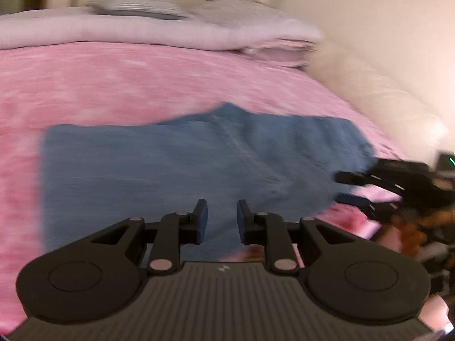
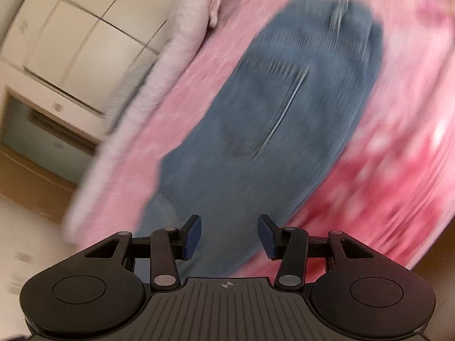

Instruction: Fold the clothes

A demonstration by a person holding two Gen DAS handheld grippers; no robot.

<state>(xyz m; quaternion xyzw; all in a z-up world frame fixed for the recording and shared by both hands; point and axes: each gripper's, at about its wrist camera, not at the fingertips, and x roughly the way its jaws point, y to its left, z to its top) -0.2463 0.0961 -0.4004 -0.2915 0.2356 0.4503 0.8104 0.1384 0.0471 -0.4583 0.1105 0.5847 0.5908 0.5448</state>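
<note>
The left claw (image 1: 222, 218) hangs tilted down over the near edge of the blue jeans (image 1: 182, 167), its two blue-padded fingers (image 1: 202, 221) spread a little way apart with nothing between them — only denim showing through the gap below. The jeans lie flat on the pink bedspread (image 1: 113, 85), stretching ahead of this claw and off to both sides, the squared-off end out to its left and a rumpled end to its right. Over at that right end the right claw (image 1: 345, 189) comes in sideways, low to the bed, its dark fingers apart and just beside the cloth; whether they touch the denim is lost in the blur. From the right claw's own camera (image 2: 229, 237) the jaws stand well spread and empty, pitched downward, with the jeans (image 2: 284, 108) running straight ahead of it and the whole bed canted hard, so the wrist is clearly rolled over. A seam and pocket line show midway along the denim. Beyond the left claw, at the far side of the bedspread, a pale folded quilt (image 1: 159, 32) lies across the bed, and a cream padded wall rises to the right.
</note>
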